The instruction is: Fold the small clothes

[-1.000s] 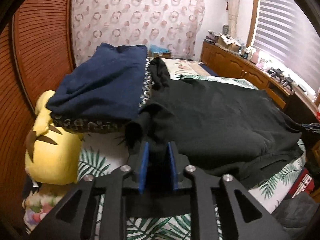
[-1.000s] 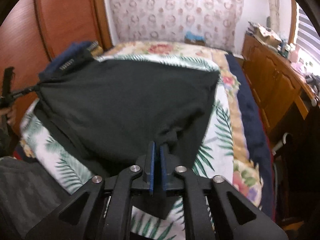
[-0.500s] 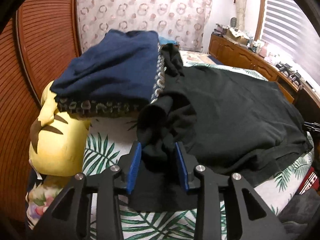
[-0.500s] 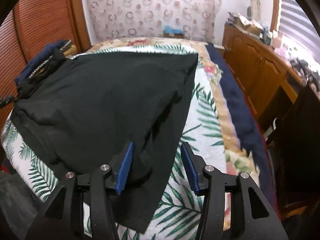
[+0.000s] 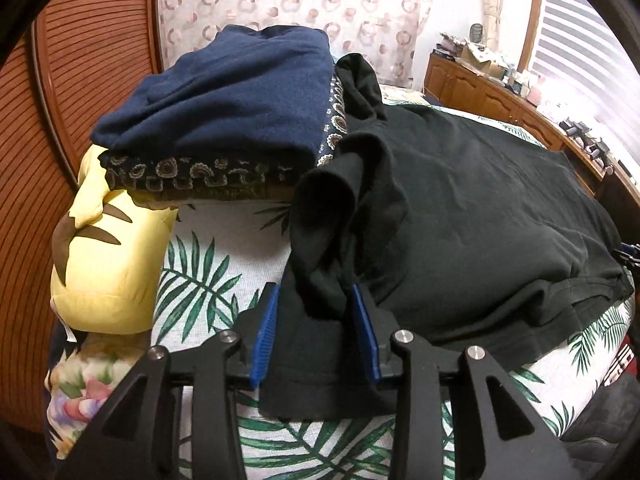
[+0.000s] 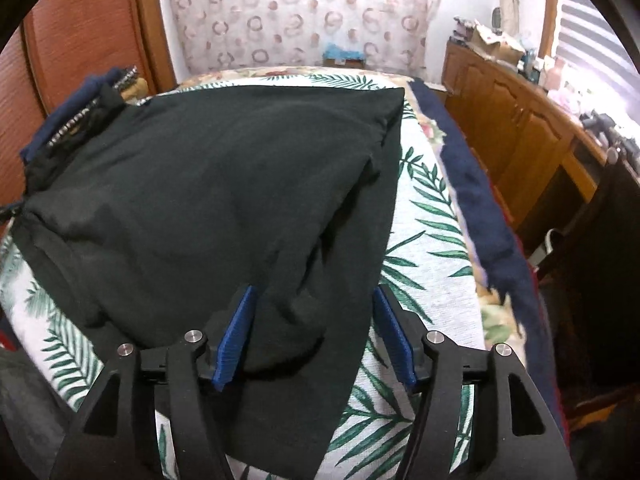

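Black cotton garment, probably a T-shirt, lies spread across the palm-leaf-print bedcover, one fold apparently laid over, near hem doubled at the bed edge. Left gripper: blue-padded jaws spread, bunched black sleeve cloth sitting loose between them, not pinched. Right gripper: jaws spread wide, straddling the garment's folded near corner, no grip on it. Judgement: release point between folds; the cloth is set down and both tools are free. Left side remains untidy, the sleeve standing up in a rumpled hump beside the stack of folded dark-blue clothes, which rests on a yellow plush toy. Next move likely calls for re-pinching: left tool on the sleeve or shoulder edge, right tool on the opposite hem, both layers caught together, then carrying the cloth across evenly. Risk: grabbing one layer only, which would undo the fold.
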Action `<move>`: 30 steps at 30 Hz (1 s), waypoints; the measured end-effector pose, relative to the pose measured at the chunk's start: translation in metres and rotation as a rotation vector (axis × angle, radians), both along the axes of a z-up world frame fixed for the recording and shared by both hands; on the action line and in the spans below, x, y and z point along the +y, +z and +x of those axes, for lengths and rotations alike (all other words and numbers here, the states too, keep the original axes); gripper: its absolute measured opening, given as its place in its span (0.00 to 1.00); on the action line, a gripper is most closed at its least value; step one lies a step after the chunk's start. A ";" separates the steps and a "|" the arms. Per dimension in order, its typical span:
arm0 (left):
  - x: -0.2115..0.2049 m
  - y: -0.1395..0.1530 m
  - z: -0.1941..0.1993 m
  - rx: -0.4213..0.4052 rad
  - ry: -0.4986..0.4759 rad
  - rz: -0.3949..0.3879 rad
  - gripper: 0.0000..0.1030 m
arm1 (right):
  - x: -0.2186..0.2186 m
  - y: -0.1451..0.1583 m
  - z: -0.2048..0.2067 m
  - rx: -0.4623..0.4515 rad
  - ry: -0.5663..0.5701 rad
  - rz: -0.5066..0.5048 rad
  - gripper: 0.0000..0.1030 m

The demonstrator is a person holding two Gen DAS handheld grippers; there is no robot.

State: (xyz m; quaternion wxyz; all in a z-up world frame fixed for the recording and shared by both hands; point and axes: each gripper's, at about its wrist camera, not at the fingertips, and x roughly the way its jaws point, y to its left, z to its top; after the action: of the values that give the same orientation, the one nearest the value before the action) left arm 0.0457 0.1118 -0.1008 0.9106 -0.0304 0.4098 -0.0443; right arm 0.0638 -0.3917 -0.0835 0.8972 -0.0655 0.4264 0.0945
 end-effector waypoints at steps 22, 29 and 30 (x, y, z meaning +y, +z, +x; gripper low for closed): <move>0.007 -0.003 0.003 -0.007 0.042 0.036 0.49 | 0.003 -0.002 -0.006 -0.020 0.093 0.046 0.13; 0.010 -0.002 0.011 0.022 0.002 -0.033 0.46 | 0.004 -0.003 -0.007 -0.025 0.095 0.070 0.09; 0.009 -0.002 0.012 0.018 -0.014 -0.042 0.45 | 0.002 -0.002 -0.007 -0.028 0.095 0.074 0.08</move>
State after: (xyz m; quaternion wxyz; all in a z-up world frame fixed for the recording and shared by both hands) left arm 0.0575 0.1205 -0.1023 0.9057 -0.0470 0.4171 -0.0590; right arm 0.0573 -0.3895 -0.0852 0.8994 -0.0537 0.4062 0.1520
